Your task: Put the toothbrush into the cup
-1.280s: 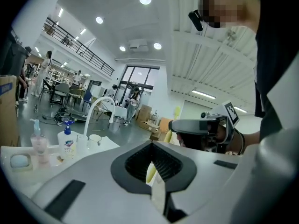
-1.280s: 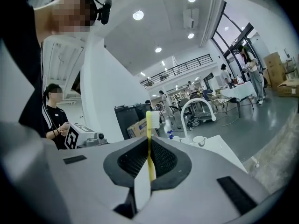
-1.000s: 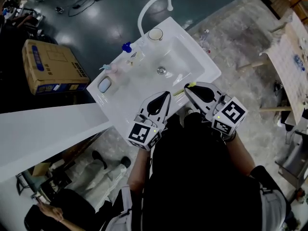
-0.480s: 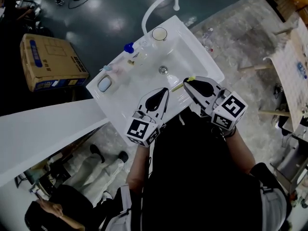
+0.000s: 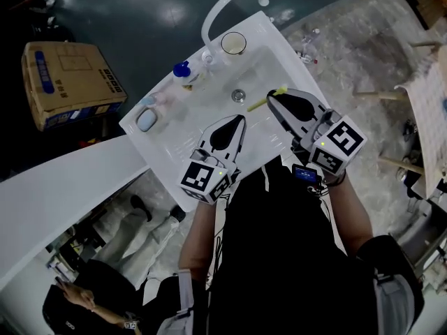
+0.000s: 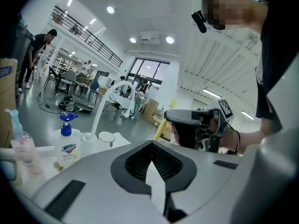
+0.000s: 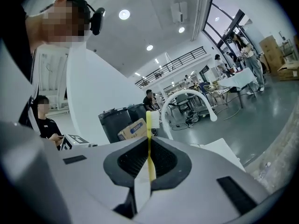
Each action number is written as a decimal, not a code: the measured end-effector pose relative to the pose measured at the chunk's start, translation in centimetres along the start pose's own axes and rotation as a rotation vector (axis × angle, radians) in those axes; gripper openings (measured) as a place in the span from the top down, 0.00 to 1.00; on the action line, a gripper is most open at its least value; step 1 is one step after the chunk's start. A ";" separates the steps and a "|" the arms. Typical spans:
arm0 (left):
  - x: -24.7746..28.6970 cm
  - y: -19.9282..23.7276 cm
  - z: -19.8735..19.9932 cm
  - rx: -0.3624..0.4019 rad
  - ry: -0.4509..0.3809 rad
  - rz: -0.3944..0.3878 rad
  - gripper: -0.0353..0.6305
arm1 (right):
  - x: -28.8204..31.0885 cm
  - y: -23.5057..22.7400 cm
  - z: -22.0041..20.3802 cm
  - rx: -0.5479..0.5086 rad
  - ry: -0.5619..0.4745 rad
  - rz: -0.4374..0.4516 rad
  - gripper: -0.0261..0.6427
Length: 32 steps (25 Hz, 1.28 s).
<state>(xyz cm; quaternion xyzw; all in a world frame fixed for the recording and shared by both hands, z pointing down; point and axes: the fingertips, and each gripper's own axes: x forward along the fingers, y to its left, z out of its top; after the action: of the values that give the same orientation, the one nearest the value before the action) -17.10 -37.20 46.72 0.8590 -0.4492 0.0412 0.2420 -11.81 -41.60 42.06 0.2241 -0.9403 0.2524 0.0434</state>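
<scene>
The right claw (image 7: 149, 140) is clamped on the yellow handle of the 1 toothbrush (image 7: 152, 120). The toothbrush's long axis stands roughly upright with a lean, with the bristle head on top above the jaw tips and the handle end hanging below. The left claw (image 6: 152, 142) has its jaws together with nothing between them.

That makes 2 claws, both over the sink (image 5: 167, 142). Since 1 second ago both have gone from the sink's front edge in over the basin. The toothbrush now hangs near the drain (image 5: 239, 95) — closer to the 1 cup (image 5: 233, 43), yet well apart from it.

The cup stands upright at the sink's back right corner, beside the foot of the 1 faucet (image 7: 189, 93). 2 pump bottles stand along the back edge left of the faucet — 1 white bottle (image 6: 65, 148) with a blue pump and 1 pink bottle (image 6: 27, 155). 1 cardboard box (image 5: 66, 82) sits on the floor beyond.
</scene>
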 end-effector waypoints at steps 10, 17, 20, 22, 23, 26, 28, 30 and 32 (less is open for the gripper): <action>6.0 4.8 -0.7 -0.028 0.023 0.018 0.94 | 5.8 -8.7 2.1 -0.020 -0.031 -0.029 0.92; 8.7 6.3 -0.8 -0.035 0.030 0.009 0.94 | 9.8 -12.8 3.9 -0.043 -0.033 -0.048 0.92; 9.3 6.7 -1.0 -0.039 0.028 0.005 0.94 | 11.0 -13.9 4.0 -0.049 -0.022 -0.061 0.92; 9.3 6.7 -1.4 -0.043 0.033 0.004 0.94 | 11.5 -14.4 3.7 -0.044 -0.014 -0.066 0.92; 9.3 6.7 -1.6 -0.046 0.033 0.003 0.94 | 11.8 -14.7 3.5 -0.039 -0.012 -0.066 0.92; 9.5 6.9 -2.2 -0.052 0.038 0.002 0.94 | 12.6 -15.4 3.1 -0.029 -0.008 -0.064 0.92; 9.5 6.8 -2.8 -0.065 0.047 -0.002 0.94 | 13.1 -15.8 2.2 -0.026 0.008 -0.071 0.92; 9.4 6.8 -3.3 -0.076 0.053 -0.001 0.94 | 13.6 -16.1 1.4 -0.025 0.022 -0.077 0.92; 9.2 6.9 -3.4 -0.080 0.052 -0.001 0.94 | 14.0 -16.4 0.9 -0.015 0.026 -0.076 0.92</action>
<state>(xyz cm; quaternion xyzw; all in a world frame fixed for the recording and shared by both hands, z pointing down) -16.56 -45.90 55.01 0.8475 -0.4437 0.0454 0.2877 -17.07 -60.30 51.43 0.2561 -0.9323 0.2466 0.0668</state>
